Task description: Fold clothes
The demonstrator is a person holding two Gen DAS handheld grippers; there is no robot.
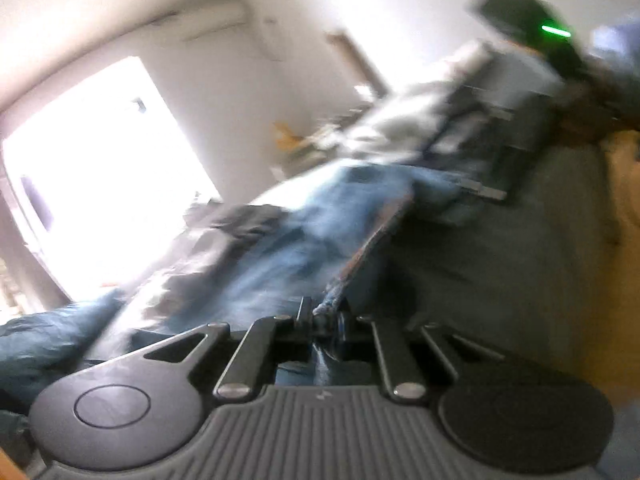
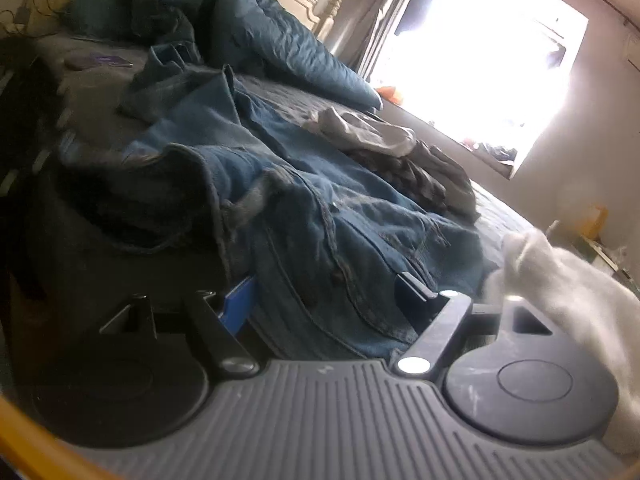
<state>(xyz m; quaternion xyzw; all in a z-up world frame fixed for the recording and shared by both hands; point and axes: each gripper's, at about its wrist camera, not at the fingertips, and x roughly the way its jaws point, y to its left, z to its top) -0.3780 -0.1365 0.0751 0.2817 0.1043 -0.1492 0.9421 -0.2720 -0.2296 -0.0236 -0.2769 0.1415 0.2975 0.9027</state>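
Denim garment [image 2: 320, 216] on bed [image 2: 92, 96] — left hand-held gripper [image 1: 324, 320] pinching its hem, right hand-held gripper [image 2: 320, 300] spread.

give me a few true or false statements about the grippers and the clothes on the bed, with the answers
1. The left gripper is shut on an edge of the denim garment. True.
2. The right gripper is clamped tight on a sock. False: its jaws stand wide apart, with denim lying between them and not pinched.
3. A grey garment lies on the bed beyond the denim, towards the bright window. True.
4. The denim is already folded into a neat square. False: it lies spread and rumpled across the bed.
5. A teal quilt is heaped at the far end of the bed. True.
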